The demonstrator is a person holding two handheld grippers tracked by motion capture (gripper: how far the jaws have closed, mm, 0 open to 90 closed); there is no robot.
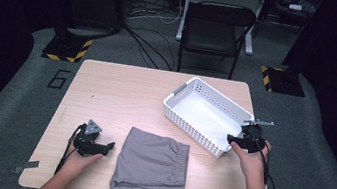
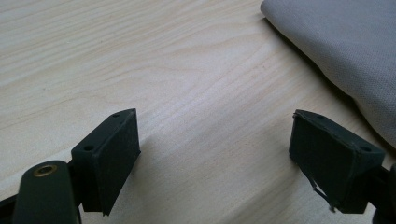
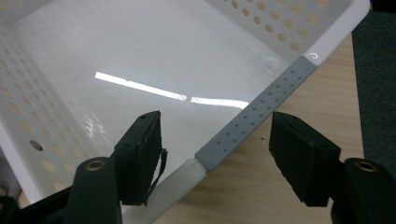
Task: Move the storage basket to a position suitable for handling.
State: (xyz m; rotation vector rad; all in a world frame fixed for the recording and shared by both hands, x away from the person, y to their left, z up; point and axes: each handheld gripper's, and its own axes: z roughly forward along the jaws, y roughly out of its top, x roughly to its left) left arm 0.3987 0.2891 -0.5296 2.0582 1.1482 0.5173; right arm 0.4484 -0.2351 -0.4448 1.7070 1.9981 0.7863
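A white perforated basket [image 1: 221, 100] stands empty, at an angle, on the right half of the wooden table [image 1: 121, 92]. My right gripper [image 1: 232, 140] is at its near right corner. In the right gripper view the gripper [image 3: 217, 154] is open and straddles the rim's grey handle strip [image 3: 261, 109]: one jaw is inside the basket [image 3: 140, 46], the other over the table [image 3: 261, 186], and neither pad touches. A folded grey cloth [image 1: 152, 164] lies at the front middle. My left gripper [image 1: 107, 146] rests just left of it, open [image 2: 215, 154] and holding nothing, with the cloth's edge [image 2: 345, 46] at its right.
A black folding chair [image 1: 217, 28] stands beyond the table's far edge, with cables on the floor around it. The table's right edge runs close beside the basket and my right hand. Bare wood [image 2: 140, 56] lies left of and behind the cloth.
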